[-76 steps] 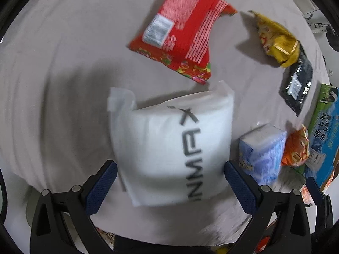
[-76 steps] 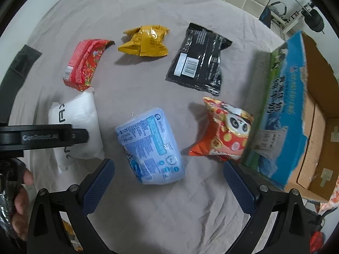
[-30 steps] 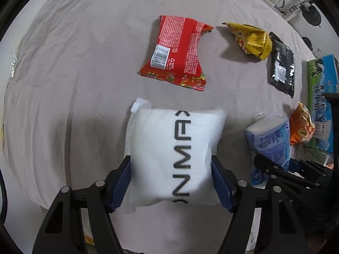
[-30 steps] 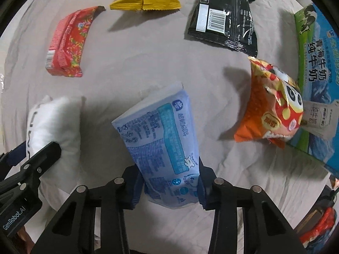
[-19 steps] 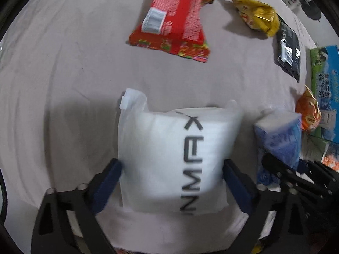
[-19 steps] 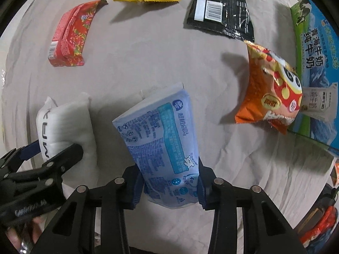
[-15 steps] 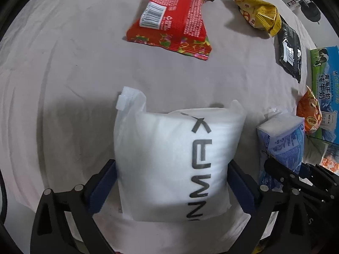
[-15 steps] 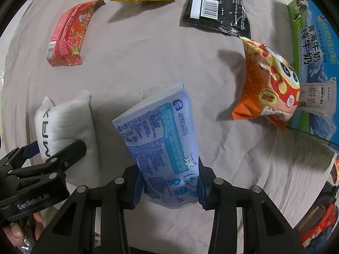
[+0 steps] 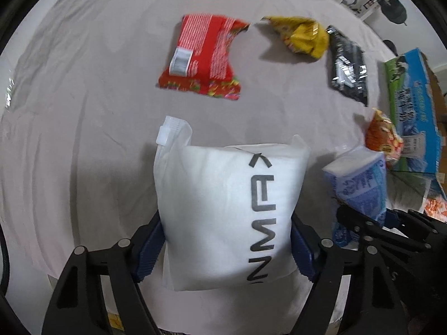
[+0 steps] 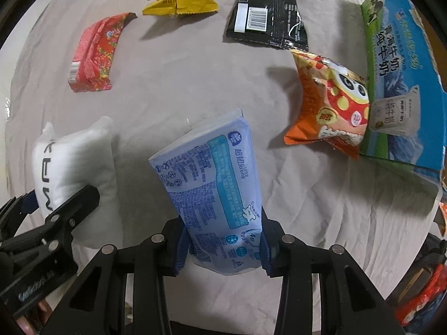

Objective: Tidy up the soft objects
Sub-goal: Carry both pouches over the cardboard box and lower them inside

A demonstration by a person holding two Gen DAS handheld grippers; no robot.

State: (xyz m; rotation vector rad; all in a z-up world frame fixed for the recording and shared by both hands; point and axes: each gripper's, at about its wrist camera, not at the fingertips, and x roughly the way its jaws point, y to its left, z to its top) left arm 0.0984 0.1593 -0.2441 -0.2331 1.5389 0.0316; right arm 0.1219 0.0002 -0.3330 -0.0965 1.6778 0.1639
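My left gripper [image 9: 223, 248] is shut on a white soft pouch [image 9: 226, 203] with dark lettering, squeezed between the blue pads. My right gripper [image 10: 223, 243] is shut on a light blue tissue pack [image 10: 215, 187]. The tissue pack also shows in the left wrist view [image 9: 360, 184], to the right of the pouch. The white pouch shows at the left of the right wrist view [image 10: 72, 167], with the left gripper's finger [image 10: 67, 212] on it.
On the grey cloth [image 10: 181, 89] lie a red snack pack [image 10: 95, 53], a yellow bag [image 10: 181, 0], a black bag [image 10: 268, 14] and an orange panda bag [image 10: 329, 103]. A blue-green milk carton box [image 10: 396, 69] stands at the right.
My left gripper opened briefly around the white pouch, then closed on it again. The right gripper stays shut on the blue tissue pack.
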